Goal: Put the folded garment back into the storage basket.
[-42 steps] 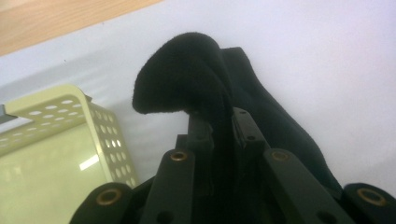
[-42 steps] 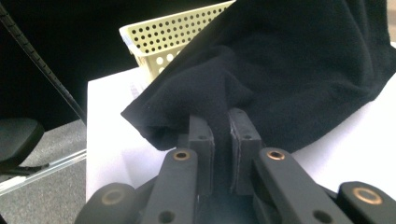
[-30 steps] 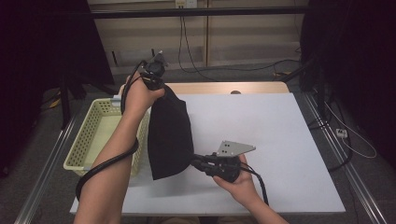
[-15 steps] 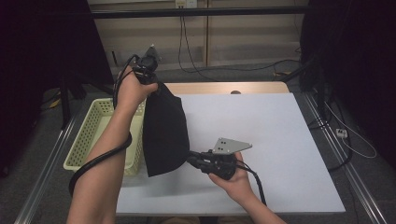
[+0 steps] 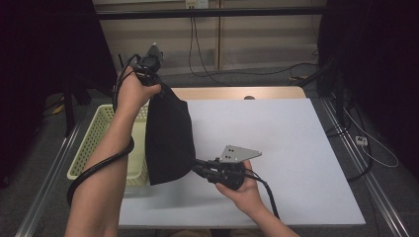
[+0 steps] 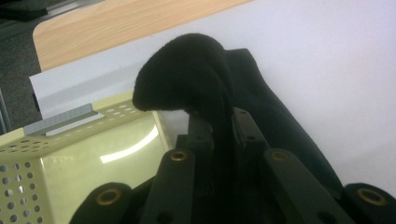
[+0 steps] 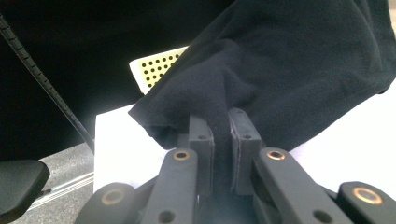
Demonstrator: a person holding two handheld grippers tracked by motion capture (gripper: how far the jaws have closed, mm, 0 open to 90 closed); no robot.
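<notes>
Hanging between both grippers in the high view, black cloth [image 5: 168,140] droops over the white surface [image 5: 296,148] beside the yellow basket [image 5: 94,148]; left gripper [image 5: 157,89] holds its top, right gripper [image 5: 197,168] its lower corner. Left gripper view: jaws pinch a bunched fold [image 6: 187,79]. Right gripper view: jaws clamp a fleecy edge [image 7: 201,98], probably a hem. Soft, light, floppy; grab at edges or corners.

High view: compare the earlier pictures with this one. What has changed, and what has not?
The left gripper has lifted its end of the black cloth higher and toward the basket. The right gripper stays low, and both remain clamped on the cloth.
</notes>
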